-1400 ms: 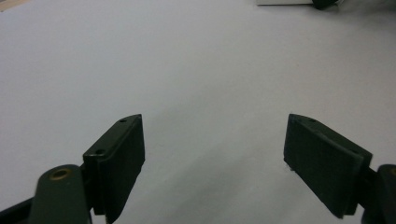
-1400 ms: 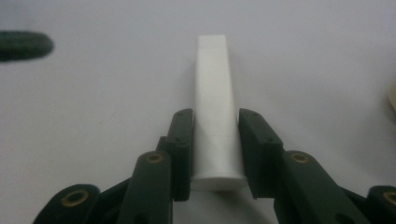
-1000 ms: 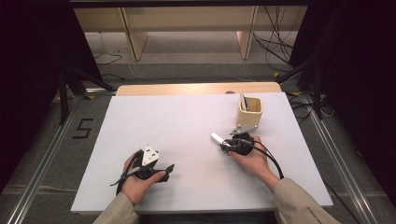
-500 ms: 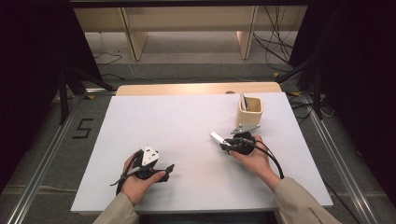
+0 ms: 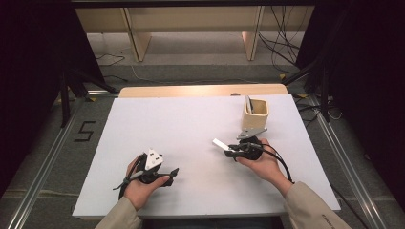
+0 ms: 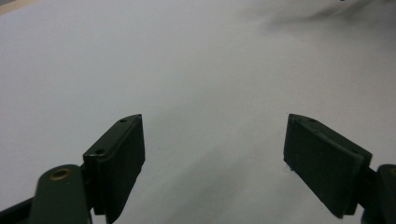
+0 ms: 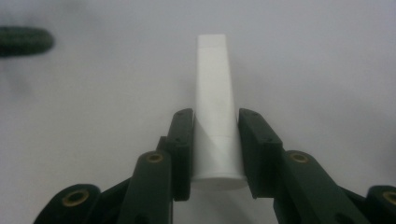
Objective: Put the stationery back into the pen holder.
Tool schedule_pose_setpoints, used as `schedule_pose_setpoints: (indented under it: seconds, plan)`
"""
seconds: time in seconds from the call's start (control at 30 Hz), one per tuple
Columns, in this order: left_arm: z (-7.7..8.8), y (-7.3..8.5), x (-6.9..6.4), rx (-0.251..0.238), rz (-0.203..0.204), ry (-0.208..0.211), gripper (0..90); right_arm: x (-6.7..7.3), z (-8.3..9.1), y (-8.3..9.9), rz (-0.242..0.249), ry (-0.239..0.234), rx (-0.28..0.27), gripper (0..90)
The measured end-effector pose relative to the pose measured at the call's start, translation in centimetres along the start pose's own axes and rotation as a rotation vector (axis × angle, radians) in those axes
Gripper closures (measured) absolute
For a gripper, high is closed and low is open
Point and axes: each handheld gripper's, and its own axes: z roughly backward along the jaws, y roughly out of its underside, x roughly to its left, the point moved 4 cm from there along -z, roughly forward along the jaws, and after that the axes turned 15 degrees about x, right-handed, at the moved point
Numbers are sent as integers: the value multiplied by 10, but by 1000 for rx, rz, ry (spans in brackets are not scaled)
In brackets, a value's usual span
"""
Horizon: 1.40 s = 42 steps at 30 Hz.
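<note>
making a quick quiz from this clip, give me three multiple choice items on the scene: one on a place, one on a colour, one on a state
1. Where does the cup stand?
A. on the mat's far right part
B. at the mat's near left corner
C. on the floor

2. What colour is the tube in the right tongs?
A. red
B. white
C. blue

3. How are the left tongs?
A. shut on a tube
B. shut on the cup
C. open, with nothing between them

Key: 1 A, the high view shows it beyond the right hand. 2 B, the right gripper view shows a white tube between the jaws. 3 C, the left gripper view shows wide jaws over bare mat.
</note>
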Motion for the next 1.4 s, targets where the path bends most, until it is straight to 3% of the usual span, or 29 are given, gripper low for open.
schedule_pose_setpoints:
  seconds: [0.53, 1.07, 1.4]
  plan:
    - [-1, -1, -4, -4, -25, 19, 206, 17, 9, 6, 98, -55, 14, 675]
    - [-2, -1, -6, -7, -48, 34, 206, 28, 11, 12, 137, -87, 26, 675]
    - [-1, -2, -9, -12, -69, 42, 207, 35, 11, 14, 188, -123, 52, 675]
